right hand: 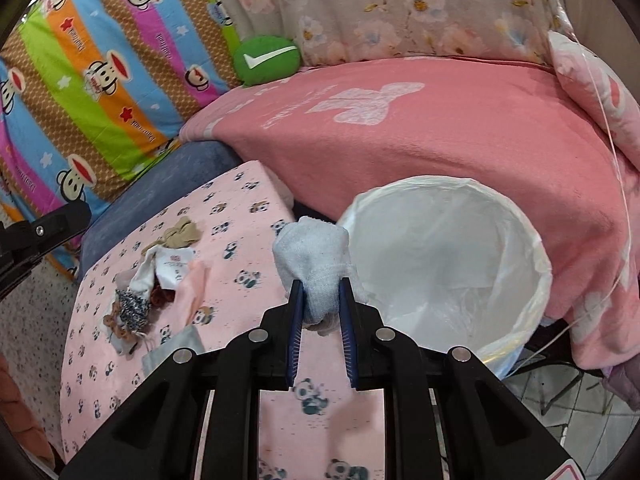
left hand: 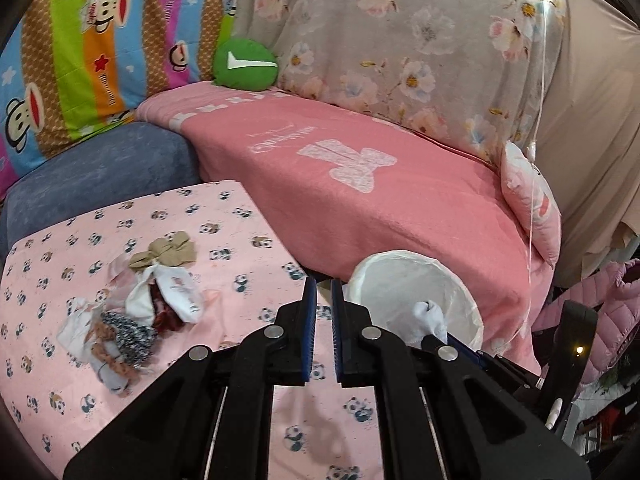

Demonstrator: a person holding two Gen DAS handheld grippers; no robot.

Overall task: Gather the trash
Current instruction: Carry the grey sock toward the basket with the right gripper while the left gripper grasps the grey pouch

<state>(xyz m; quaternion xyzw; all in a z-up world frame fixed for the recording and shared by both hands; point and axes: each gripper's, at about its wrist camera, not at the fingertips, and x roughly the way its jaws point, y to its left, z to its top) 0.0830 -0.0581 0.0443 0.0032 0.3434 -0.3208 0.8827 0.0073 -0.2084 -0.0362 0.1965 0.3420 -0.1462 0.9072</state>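
A white-lined bin (right hand: pixel 444 256) is being approached beside the panda-print table (right hand: pixel 240 208), where a pile of scraps (right hand: pixel 160 288) is waiting. A pale wad (right hand: pixel 316 268) is being clamped between the right gripper (right hand: pixel 320 300) pads short of the rim, so an early release is likely to drop it outside. The left gripper (left hand: pixel 324 316) is being kept closed on nothing.

Both wrist cameras look forward and downward along their own fingers, close above the panda cloth (left hand: pixel 168 216). Both views share the white bin (right hand: pixel 448 248) and the pink blanket (left hand: pixel 380 208).
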